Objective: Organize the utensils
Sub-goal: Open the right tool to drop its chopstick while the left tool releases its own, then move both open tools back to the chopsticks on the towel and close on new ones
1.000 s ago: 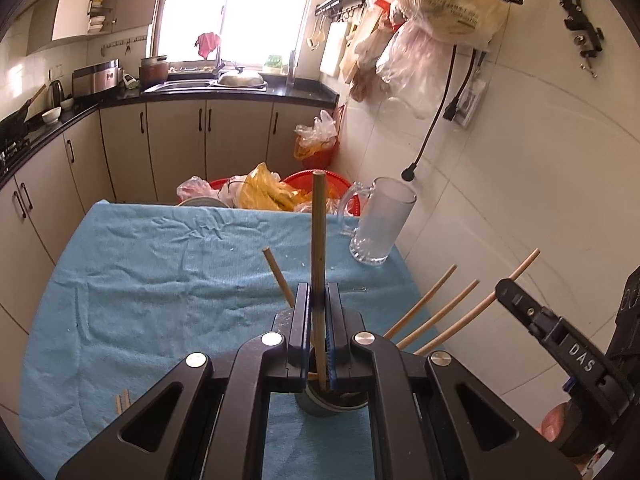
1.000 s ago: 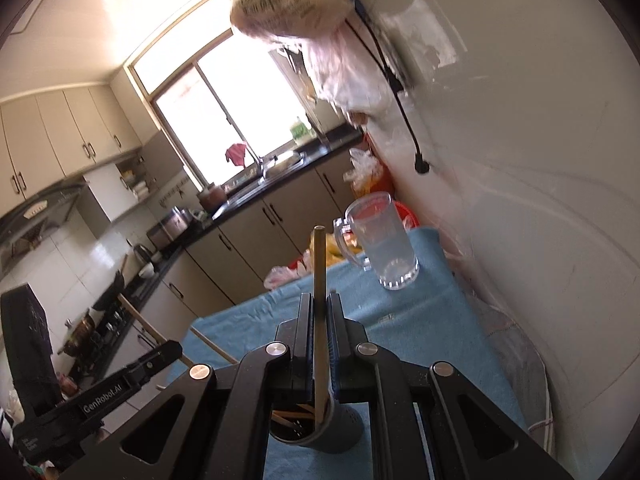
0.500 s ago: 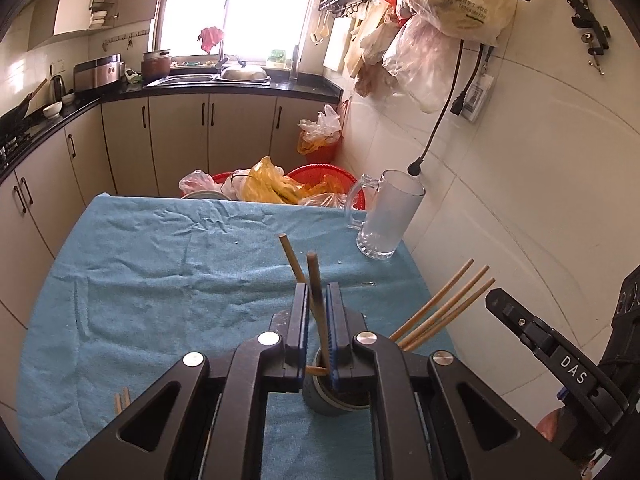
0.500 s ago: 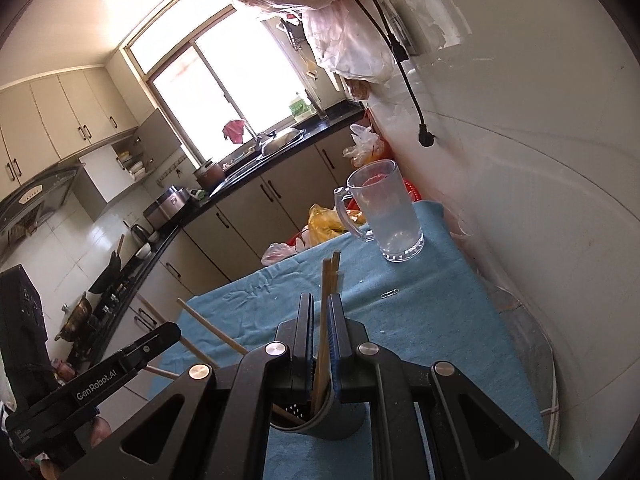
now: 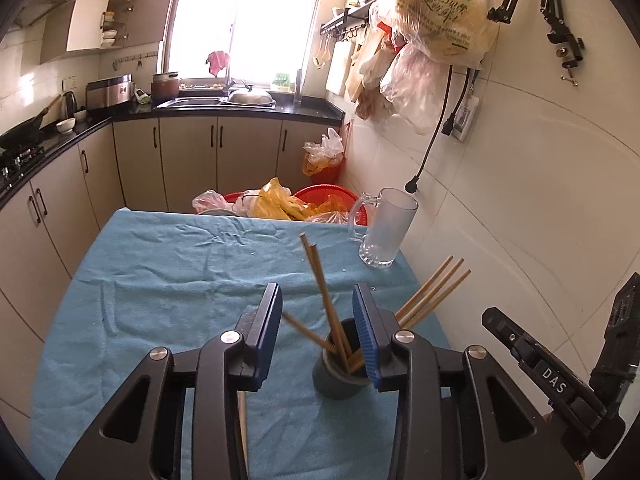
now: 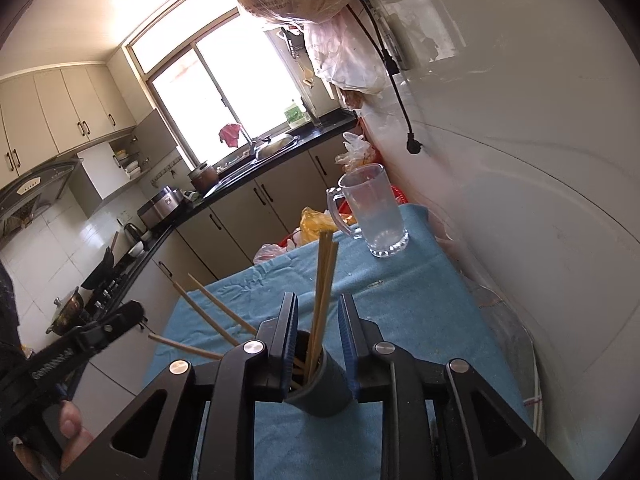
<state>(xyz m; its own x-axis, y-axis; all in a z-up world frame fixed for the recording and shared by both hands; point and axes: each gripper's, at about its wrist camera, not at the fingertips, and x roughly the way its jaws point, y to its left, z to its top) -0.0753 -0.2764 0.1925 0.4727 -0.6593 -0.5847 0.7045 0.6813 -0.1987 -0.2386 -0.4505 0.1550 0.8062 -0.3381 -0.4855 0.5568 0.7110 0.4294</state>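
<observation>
Both the left gripper [image 5: 316,330] and right gripper [image 6: 318,340] were opening, chopsticks [image 5: 326,300] free in the holder [image 5: 340,376]; backing straight away would avoid knocking them.

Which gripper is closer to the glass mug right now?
Right, as far as I can judge. The right gripper sits on the mug's side of the chopstick holder; the left gripper is further from the wall.
</observation>
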